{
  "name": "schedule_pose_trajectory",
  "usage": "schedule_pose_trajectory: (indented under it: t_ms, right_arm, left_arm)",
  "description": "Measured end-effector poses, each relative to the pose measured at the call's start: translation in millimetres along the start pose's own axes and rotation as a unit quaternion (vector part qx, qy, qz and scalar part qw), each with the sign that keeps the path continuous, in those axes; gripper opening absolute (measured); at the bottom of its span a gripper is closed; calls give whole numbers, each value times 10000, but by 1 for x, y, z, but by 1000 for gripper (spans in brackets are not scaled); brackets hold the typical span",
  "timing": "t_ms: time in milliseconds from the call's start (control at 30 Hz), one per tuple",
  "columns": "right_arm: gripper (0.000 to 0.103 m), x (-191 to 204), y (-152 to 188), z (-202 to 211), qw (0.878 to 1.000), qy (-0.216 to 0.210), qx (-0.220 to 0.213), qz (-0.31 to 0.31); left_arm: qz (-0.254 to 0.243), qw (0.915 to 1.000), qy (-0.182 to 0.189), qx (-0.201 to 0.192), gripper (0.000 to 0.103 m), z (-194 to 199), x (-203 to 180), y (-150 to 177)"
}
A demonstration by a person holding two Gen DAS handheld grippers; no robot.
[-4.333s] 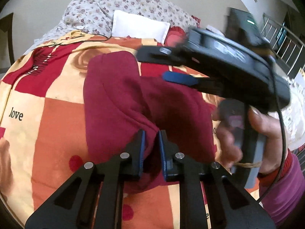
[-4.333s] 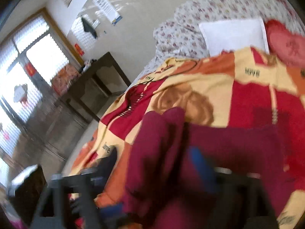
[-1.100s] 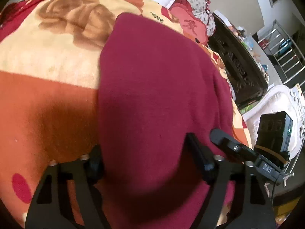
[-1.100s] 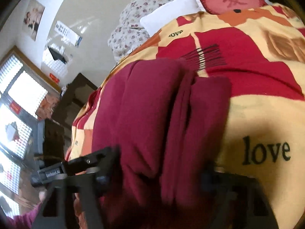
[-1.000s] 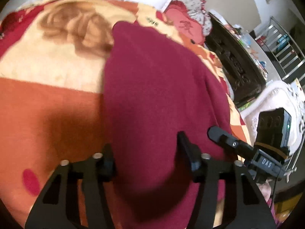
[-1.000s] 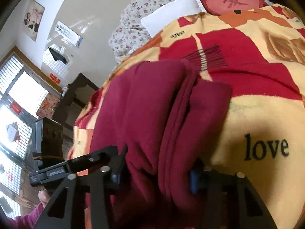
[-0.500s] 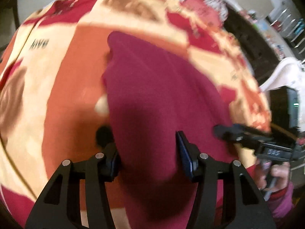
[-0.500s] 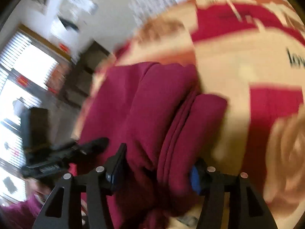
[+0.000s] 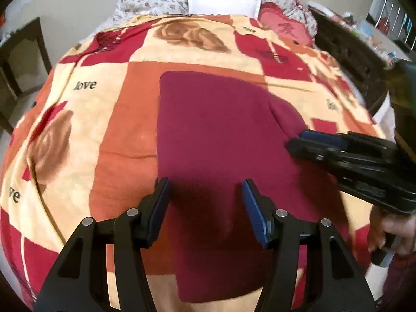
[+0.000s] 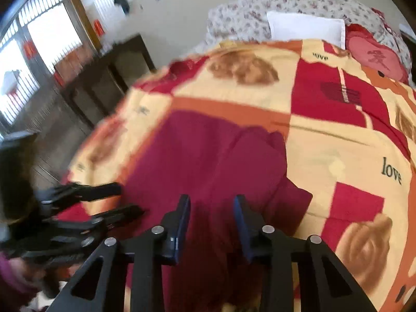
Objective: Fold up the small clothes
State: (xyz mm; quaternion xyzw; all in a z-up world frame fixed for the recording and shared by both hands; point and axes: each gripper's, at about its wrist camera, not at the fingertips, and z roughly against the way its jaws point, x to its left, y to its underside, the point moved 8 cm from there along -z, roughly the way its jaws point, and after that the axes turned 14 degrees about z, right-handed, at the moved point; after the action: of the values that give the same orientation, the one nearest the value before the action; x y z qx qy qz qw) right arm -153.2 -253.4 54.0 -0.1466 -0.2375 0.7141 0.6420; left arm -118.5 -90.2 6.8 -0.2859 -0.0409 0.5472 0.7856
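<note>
One garment (image 9: 218, 135), dark red, lies folded flat on the blanket (image 9: 85, 135) in the middle of the bed. In the left wrist view it reads as a neat rectangle w/ a second layer bulging out on its right side. In the right wrist view the layers show stacked, w/ a small flap poking out at the lower right.

Your left hand-held gripper (image 9: 205, 202) hangs over the near part of the garment, jaws about half apart and opening. The cloth lies under and between the pads, but they aren't pressing on it. Your right hand-held gripper (image 10: 211, 217) sits over the garment's near right part, jaws closing, gap narrower than the left's. Dark red cloth is between the pads; a clear gap shows each side, so no pinch. In the left wrist view its tips (image 9: 309, 143) rest at the garment's right edge, w/ your hand (image 9: 390, 231) on the grip below.

The blanket is a red, orange and cream patchwork w/ roses and "love" print. At the head of the bed: a white pillow (image 9: 223, 2), a red heart cushion (image 9: 283, 28), a floral quilt (image 9: 145, 0) behind. Dark wood furniture (image 10: 104, 78) stands beside the bed, windows (image 10: 39, 41) beyond.
</note>
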Motion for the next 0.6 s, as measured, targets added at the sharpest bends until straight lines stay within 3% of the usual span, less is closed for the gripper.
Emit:
schedule_pose_trajectory:
  t_ms: [133,433,600]
  right_arm:
    - [29,-25,20,-7,9974,-412,-143,-582]
    - [29,14,20,49,9975,-466,-475,-246]
    - [29,36,46,55,9990,-336,-307,-46]
  left_arm:
    - [-188,9994,-238,-143,59,-7,-2,3]
    - [-40,9994,-291,-190,64,-10,3,5]
    - [65,9993,-276,-232,64,-7,3,8]
